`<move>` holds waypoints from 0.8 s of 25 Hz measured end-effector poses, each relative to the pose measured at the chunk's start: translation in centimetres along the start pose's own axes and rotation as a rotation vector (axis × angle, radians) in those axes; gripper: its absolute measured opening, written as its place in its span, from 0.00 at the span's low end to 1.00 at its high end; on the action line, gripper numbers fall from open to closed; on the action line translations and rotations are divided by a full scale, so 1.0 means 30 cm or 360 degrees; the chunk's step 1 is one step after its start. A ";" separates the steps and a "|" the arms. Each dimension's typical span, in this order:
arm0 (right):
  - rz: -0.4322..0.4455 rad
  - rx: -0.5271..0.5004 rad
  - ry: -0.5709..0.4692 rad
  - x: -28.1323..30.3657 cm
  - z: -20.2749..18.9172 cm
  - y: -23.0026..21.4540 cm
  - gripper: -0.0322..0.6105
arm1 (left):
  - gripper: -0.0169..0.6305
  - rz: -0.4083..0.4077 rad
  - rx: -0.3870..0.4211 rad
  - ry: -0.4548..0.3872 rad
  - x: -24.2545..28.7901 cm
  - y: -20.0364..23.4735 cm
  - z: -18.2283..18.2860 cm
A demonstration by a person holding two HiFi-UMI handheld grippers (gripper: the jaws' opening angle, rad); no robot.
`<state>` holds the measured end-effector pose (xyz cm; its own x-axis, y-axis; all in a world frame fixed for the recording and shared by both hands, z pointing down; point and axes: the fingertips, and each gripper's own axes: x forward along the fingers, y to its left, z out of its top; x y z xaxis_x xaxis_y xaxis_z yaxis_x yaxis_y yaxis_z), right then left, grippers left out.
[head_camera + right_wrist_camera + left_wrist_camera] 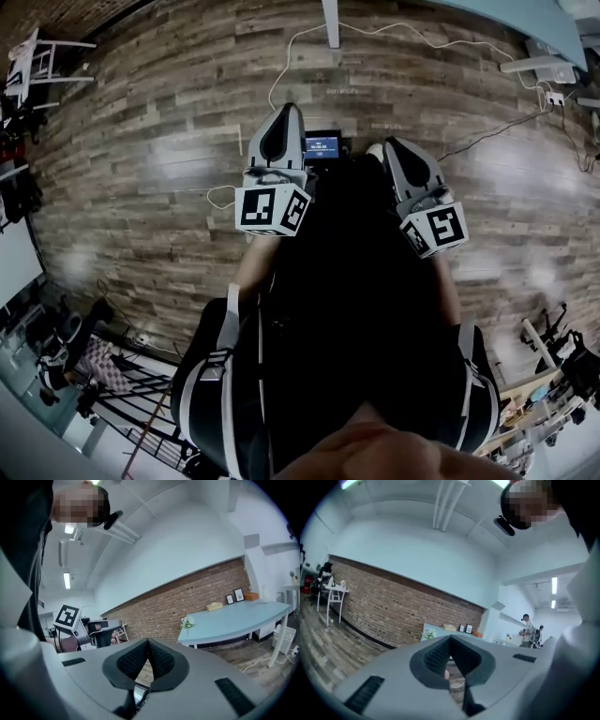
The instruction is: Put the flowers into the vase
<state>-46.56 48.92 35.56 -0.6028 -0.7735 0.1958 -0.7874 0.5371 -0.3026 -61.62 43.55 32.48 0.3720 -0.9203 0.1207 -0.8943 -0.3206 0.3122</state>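
A small bunch of white and green flowers (187, 622) lies far off on a pale blue table (243, 616); the left gripper view shows the flowers (430, 633) on the table (446, 631) too. I make out no vase. In the head view I hold both grippers side by side in front of my body, over the wooden floor. The left gripper (284, 111) and the right gripper (392, 142) point away from me. The left gripper's (450, 638) jaws meet at the tip with nothing between them. The right gripper's (148, 641) jaws are likewise shut and empty.
A small device with a lit screen (322, 146) sits on the floor between the grippers, and white cables (281, 75) trail past a table leg (330, 23). A brick wall (187, 597) runs behind the table. A white stool (333, 595) stands left; people (526, 625) stand far right.
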 end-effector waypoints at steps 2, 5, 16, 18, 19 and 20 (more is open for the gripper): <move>0.0037 0.0059 0.0013 -0.003 -0.032 0.007 0.08 | 0.06 0.0013 -0.0099 0.0013 -0.037 0.055 -0.010; 0.0096 0.0051 0.0030 0.012 -0.043 0.032 0.08 | 0.06 0.0022 -0.0084 0.0025 -0.057 0.063 -0.018; 0.0128 0.0014 0.0088 0.079 -0.046 0.056 0.08 | 0.06 -0.0106 0.0033 0.0126 -0.050 -0.016 -0.097; 0.0123 0.0019 0.0096 0.106 -0.052 0.064 0.08 | 0.06 -0.0139 0.0072 0.0119 -0.038 -0.016 -0.091; 0.0122 0.0016 0.0099 0.121 -0.057 0.072 0.08 | 0.06 -0.0164 0.0090 0.0117 -0.034 -0.013 -0.090; 0.0120 0.0012 0.0103 0.136 -0.064 0.083 0.08 | 0.06 -0.0188 0.0102 0.0118 -0.032 -0.006 -0.091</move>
<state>-51.24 47.74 37.40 -0.6675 -0.7075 0.2319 -0.7387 0.5903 -0.3254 -61.13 45.10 34.89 0.4909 -0.8571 0.1564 -0.8563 -0.4416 0.2677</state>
